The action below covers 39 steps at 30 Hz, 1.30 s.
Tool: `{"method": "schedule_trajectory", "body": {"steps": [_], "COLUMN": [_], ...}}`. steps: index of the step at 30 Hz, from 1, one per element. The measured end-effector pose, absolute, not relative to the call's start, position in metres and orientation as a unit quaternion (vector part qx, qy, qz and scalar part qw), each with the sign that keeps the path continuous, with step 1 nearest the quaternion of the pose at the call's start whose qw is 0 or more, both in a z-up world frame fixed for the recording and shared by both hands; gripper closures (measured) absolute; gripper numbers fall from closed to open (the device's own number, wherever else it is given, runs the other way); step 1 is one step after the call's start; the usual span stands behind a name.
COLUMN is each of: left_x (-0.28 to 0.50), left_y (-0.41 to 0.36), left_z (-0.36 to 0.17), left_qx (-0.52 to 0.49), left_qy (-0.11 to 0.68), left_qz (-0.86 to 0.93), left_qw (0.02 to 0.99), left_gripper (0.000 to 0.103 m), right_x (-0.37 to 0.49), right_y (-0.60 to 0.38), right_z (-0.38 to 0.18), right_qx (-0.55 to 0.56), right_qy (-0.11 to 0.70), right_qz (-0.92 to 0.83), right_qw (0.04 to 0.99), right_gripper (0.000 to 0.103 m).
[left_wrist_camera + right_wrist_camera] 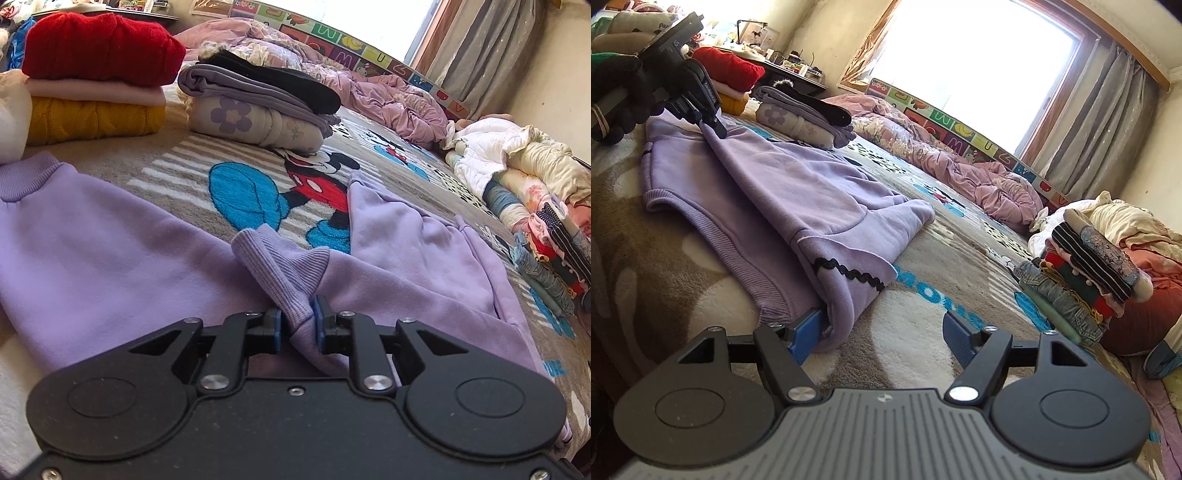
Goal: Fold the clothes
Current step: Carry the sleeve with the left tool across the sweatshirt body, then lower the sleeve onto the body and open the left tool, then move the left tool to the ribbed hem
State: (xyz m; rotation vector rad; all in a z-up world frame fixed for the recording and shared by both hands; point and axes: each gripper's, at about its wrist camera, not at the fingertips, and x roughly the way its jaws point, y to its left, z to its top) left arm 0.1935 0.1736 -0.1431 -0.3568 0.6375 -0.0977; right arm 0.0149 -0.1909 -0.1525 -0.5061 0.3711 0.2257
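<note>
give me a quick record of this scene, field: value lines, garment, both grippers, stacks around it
garment: lilac sweatshirt, partly folded, lying on the cartoon rug
left gripper: blue pads pinch a ribbed cuff
right gripper: jaws wide, nothing clamped; one pad beside the sweatshirt's folded edge
trim: black braid near that edge
folded stack, far left: red sweater on pink and mustard knits
middle stack: black item on grey and flower-print pieces
right side: mixed pile with denim
</note>
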Motion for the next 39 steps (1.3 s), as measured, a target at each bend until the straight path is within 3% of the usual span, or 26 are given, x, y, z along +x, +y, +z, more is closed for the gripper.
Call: {"method": "schedule_trajectory", "body": {"steps": [4, 9, 16, 23, 39], "left_x": [0.188, 0.178, 0.168, 0.174, 0.323], "left_y": [0.176, 0.183, 0.179, 0.136, -0.007], "left_z": [-0.138, -0.126, -0.107, -0.083, -0.06], "left_qx": [-0.177, -0.179, -0.167, -0.161, -0.175], "left_qy": [0.305, 0.287, 0.266, 0.262, 0.346], "left_qz": [-0.041, -0.016, 0.012, -0.067, -0.23], "left_qw": [0.935, 0.941, 0.949, 0.949, 0.893], "left_gripper": [0.076, 0.058, 0.058, 0.058, 0.059], "right_x": [0.008, 0.009, 0.033, 0.048, 0.064], "right_y": [-0.188, -0.175, -0.16, -0.155, -0.182], "right_z": [-0.146, -0.14, -0.141, -0.149, -0.146], "right_qx": [-0.242, -0.233, -0.213, -0.184, -0.085], "right_qy": [0.158, 0.135, 0.133, 0.146, 0.164], "right_qz": [0.137, 0.17, 0.2, 0.223, 0.231], "right_qw": [0.947, 0.948, 0.947, 0.946, 0.955], "right_gripper": [0.033, 0.034, 0.033, 0.033, 0.032]}}
